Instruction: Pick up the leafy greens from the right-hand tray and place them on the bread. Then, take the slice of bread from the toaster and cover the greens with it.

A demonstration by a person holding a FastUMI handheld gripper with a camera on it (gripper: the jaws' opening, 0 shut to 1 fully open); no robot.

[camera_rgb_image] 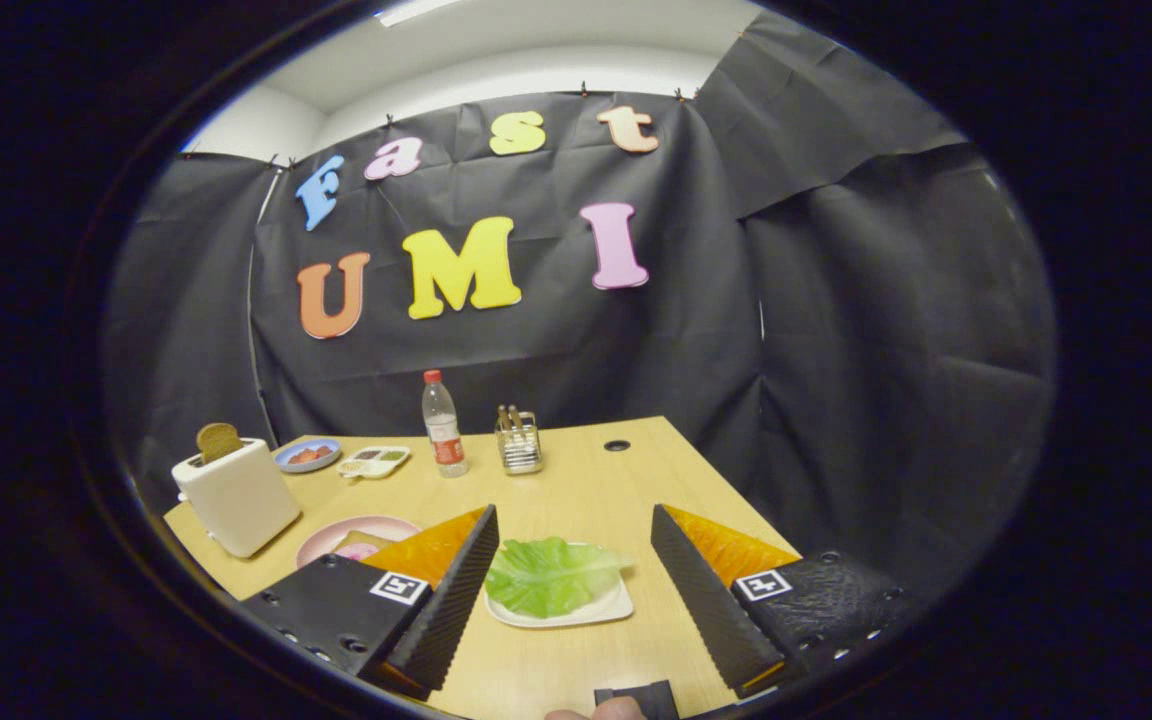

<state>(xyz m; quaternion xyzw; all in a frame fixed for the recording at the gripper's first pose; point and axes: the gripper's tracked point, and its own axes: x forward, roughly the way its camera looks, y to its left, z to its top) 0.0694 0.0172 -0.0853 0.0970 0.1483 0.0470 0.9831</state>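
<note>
While the gripper point(574, 585) hovers with fingers spread wide, empty, the leafy greens point(548, 575) lie between them on the white tray point(608, 606); if you close too shallow, you may pinch the tray rim or tear the leaf. Your approach angles downward, above the table point(586, 490); the toaster point(236, 495), bread slice point(218, 441) raised, stands far left

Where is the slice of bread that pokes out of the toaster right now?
In the gripper view, the bread slice stands in the white toaster at the table's far left, beyond the open gripper, beside the blue dish.
</note>
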